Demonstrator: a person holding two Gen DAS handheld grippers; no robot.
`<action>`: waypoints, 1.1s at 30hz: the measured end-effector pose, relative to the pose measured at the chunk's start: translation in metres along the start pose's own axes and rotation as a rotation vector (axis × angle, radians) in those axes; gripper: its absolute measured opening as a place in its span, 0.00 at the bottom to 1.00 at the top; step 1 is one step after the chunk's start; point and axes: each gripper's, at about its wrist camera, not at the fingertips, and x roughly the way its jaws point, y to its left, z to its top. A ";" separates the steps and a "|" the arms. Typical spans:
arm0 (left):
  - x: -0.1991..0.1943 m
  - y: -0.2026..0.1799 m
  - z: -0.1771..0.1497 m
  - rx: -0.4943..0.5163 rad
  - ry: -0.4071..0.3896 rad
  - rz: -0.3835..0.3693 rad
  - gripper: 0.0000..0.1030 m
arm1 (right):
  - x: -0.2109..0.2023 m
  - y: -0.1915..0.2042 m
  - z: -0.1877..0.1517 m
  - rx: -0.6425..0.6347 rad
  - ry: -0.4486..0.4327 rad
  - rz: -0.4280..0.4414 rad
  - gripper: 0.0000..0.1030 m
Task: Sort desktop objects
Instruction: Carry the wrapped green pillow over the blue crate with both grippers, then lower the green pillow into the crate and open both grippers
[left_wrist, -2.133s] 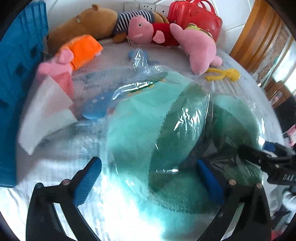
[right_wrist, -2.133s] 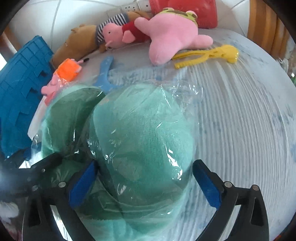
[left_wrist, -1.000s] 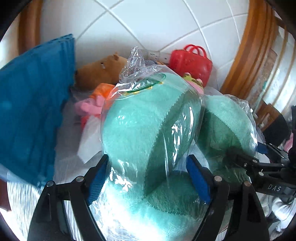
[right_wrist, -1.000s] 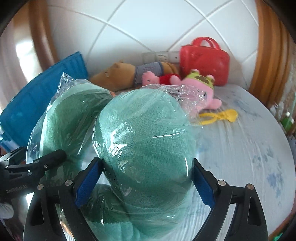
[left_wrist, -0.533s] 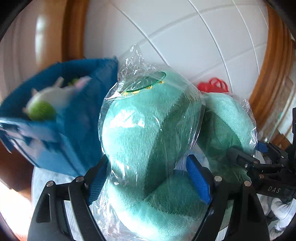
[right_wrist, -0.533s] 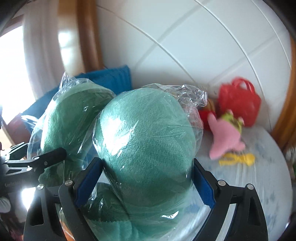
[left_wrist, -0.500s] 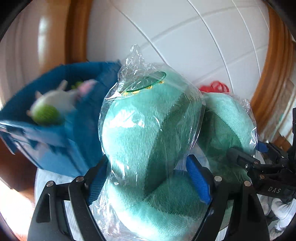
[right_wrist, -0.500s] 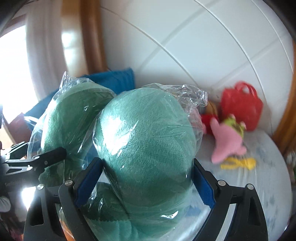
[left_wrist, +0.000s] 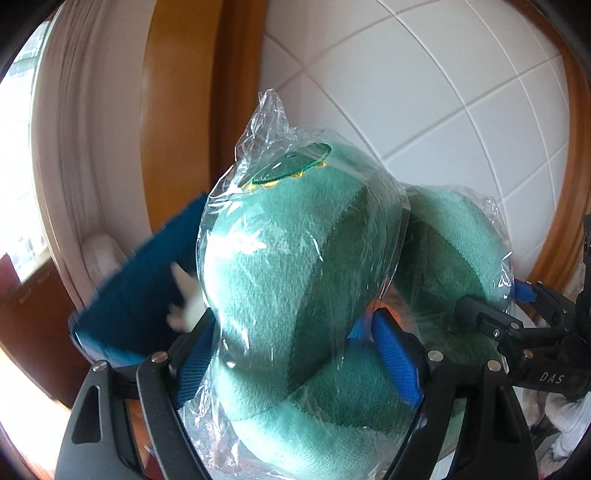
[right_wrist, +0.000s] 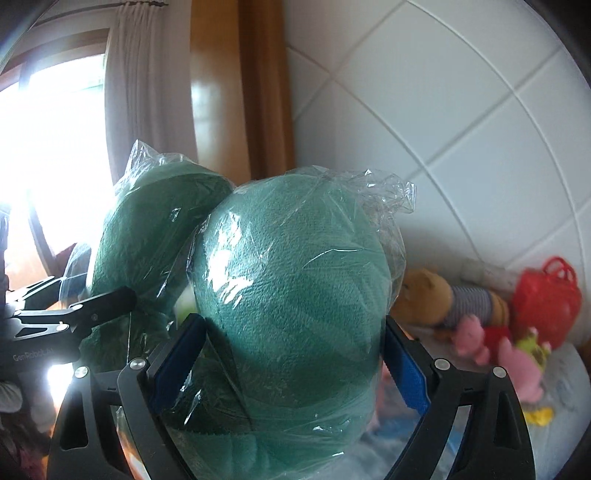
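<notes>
Lifted off the table, the bagged green pillow (left_wrist: 295, 266), clamped by left gripper (left_wrist: 295, 363) and right gripper (right_wrist: 291, 362), next needs lowering into the blue bin (left_wrist: 147, 295).

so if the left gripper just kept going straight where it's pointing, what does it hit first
Its pads already grip the bagged green plush pillow, so that fills the line. Past it, the blue bin sits low left and the white tiled wall behind; probably the wall, though depth is unclear.

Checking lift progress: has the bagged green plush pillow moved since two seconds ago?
Yes. The green plush pillow rose off the table and swung left, toward the blue bin, away from the red handbag.
</notes>
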 end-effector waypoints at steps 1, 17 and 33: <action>0.008 0.017 0.012 0.007 -0.001 0.004 0.80 | 0.013 0.007 0.009 0.002 -0.002 0.002 0.90; 0.217 0.157 0.130 0.074 0.119 -0.079 0.80 | 0.246 0.027 0.112 0.118 0.065 -0.056 0.90; 0.355 0.180 0.095 0.066 0.322 -0.019 0.91 | 0.375 0.000 0.068 0.197 0.285 -0.126 0.99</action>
